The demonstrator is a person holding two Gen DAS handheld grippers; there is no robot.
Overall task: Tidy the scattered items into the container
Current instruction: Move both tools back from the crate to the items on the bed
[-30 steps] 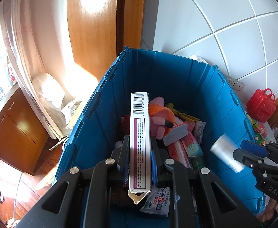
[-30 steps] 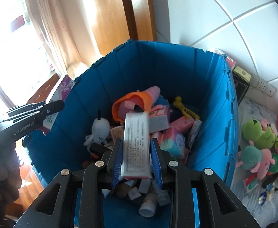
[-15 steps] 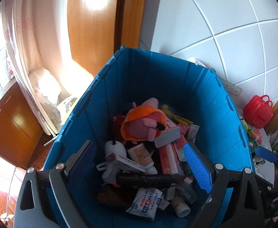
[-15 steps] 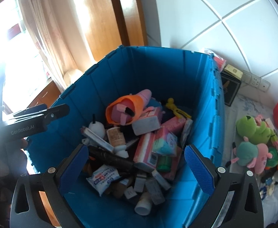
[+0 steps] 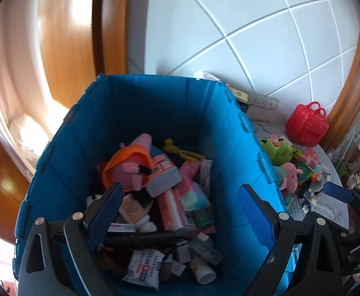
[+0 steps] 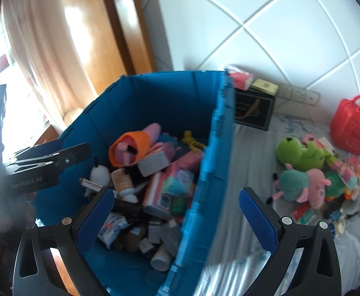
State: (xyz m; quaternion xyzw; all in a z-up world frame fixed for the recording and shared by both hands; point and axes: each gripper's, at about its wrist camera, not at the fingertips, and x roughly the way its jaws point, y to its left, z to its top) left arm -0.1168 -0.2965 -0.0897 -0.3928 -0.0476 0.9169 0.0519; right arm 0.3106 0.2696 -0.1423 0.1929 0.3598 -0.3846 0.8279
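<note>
A tall blue crate point(image 5: 140, 103) point(image 6: 214, 148) holds several boxes, packets, small bottles and a pink plush in an orange hood point(image 5: 128, 165) point(image 6: 130, 150). My left gripper point(image 5: 180, 204) is open and empty above the crate's inside. My right gripper point(image 6: 177, 204) is open and empty above the crate's right wall. Loose items lie on the table to the right: a green frog plush point(image 6: 300, 153) point(image 5: 278, 150), a teal and pink pig plush point(image 6: 303, 187) point(image 5: 288, 175) and small packets point(image 6: 347, 170). The left gripper also shows at the left of the right wrist view point(image 6: 46, 157).
A red toy suitcase point(image 6: 354, 125) point(image 5: 308, 125) stands at the back right by the tiled wall. A black box point(image 6: 251, 108) with small boxes on top sits behind the crate. A wooden door frame and curtain are on the left.
Both grippers opened and let go of their boxes into the crate. Both have since swung to the right, so the table with the plush toys has come into view.
</note>
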